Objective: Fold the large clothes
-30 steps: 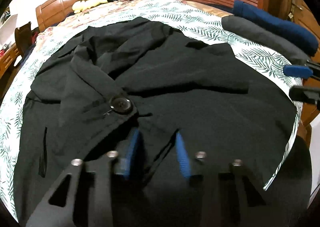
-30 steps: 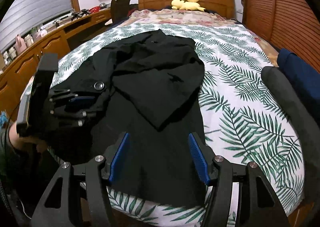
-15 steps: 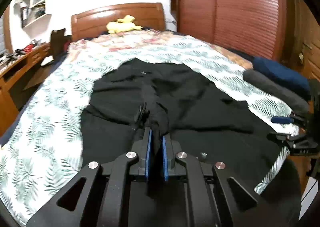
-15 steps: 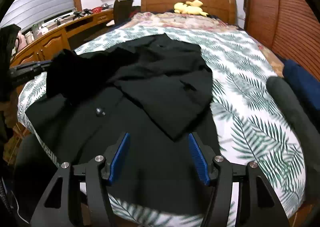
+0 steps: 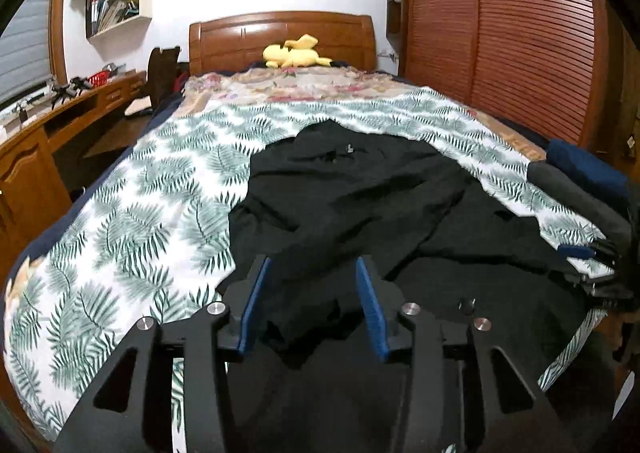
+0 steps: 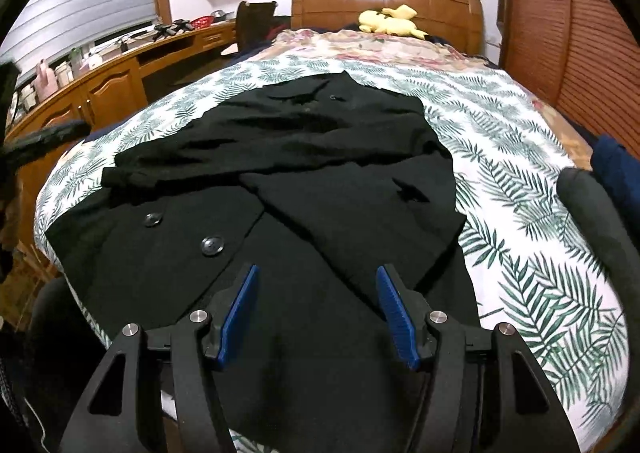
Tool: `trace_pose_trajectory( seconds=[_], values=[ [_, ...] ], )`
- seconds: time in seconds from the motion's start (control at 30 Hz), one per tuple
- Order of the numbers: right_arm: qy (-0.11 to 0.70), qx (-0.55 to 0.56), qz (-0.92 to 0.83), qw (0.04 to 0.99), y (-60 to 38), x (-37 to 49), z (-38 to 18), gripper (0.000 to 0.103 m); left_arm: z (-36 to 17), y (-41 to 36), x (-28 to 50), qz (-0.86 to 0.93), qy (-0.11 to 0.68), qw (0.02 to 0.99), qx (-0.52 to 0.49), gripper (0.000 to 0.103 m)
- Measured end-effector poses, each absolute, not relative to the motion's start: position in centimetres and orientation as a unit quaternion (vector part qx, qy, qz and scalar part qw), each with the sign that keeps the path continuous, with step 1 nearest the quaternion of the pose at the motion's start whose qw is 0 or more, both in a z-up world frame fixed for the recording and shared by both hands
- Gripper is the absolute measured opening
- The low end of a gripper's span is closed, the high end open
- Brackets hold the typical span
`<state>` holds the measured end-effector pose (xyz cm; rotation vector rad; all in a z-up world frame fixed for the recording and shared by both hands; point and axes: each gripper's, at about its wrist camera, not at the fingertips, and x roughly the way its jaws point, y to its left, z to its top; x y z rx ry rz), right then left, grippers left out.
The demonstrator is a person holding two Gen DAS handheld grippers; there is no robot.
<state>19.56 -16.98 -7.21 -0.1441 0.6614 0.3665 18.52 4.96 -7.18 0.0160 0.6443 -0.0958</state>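
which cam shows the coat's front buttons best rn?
Right wrist. Two buttons sit unobstructed on the black coat, just ahead of the open right gripper. Left wrist shows only one small button near its frame's lower right; folds hide the rest.

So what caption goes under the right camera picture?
Open right gripper over a black coat spread on the leaf-print bed.

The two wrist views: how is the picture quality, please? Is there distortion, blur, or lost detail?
Left wrist view: strong fisheye bending, dark corners; the white wall is overexposed; the black coat loses fold detail. Right wrist view: the same bending curves the bed's edges; the coat is sharp enough to show its buttons; the left border is dark and smeared.
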Motion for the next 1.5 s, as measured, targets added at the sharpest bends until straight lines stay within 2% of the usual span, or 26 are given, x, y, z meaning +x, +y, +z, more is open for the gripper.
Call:
trace_pose_trajectory(
  seconds=[0.33,0.67,0.7,0.83,1.27,1.3,1.33,1.37,1.4,1.47,1.5],
  values=[
    [0.338,-0.080,0.164,0.923,-17.2,19.1,-8.6,0.062,-13.7,6.2,19.1,-0.036,0.382,0.923,-0.019,0.046],
    [0.336,-0.063,0.164,0.925,-17.7,17.6,-8.0,0.062,-13.6,7.4,19.4,-0.038,0.360,0.931,-0.045,0.046],
    [0.335,-0.062,0.163,0.926,-17.8,17.6,-8.0,0.062,-13.7,7.3,19.7,-0.038,0.359,0.932,-0.039,0.044],
    [0.338,-0.055,0.163,0.925,-18.1,17.4,-8.1,0.062,-14.3,7.1,20.5,-0.046,0.380,0.923,-0.029,0.005],
    [0.339,-0.041,0.152,0.928,-19.6,16.6,-7.9,0.062,-9.8,3.2,14.7,-0.092,0.330,0.939,-0.005,0.005],
    [0.339,-0.041,0.152,0.928,-19.7,16.5,-7.8,0.062,-9.7,3.1,14.5,-0.076,0.329,0.941,0.002,0.006],
    [0.338,-0.041,0.152,0.928,-19.7,16.4,-7.8,0.062,-9.7,3.2,14.4,-0.068,0.328,0.942,0.005,0.015],
    [0.337,-0.043,0.151,0.928,-19.8,16.3,-7.7,0.062,-9.8,3.4,14.2,-0.066,0.325,0.943,0.002,0.031],
    [0.336,-0.045,0.150,0.929,-19.9,16.2,-7.7,0.062,-9.8,3.8,14.0,-0.068,0.322,0.944,-0.005,0.041],
    [0.335,-0.047,0.147,0.930,-20.2,16.0,-7.6,0.062,-10.1,4.7,13.4,-0.069,0.320,0.945,-0.020,0.079],
    [0.335,-0.047,0.145,0.930,-20.4,15.9,-7.6,0.062,-10.3,5.1,13.1,-0.068,0.318,0.945,-0.026,0.083]
  ],
)
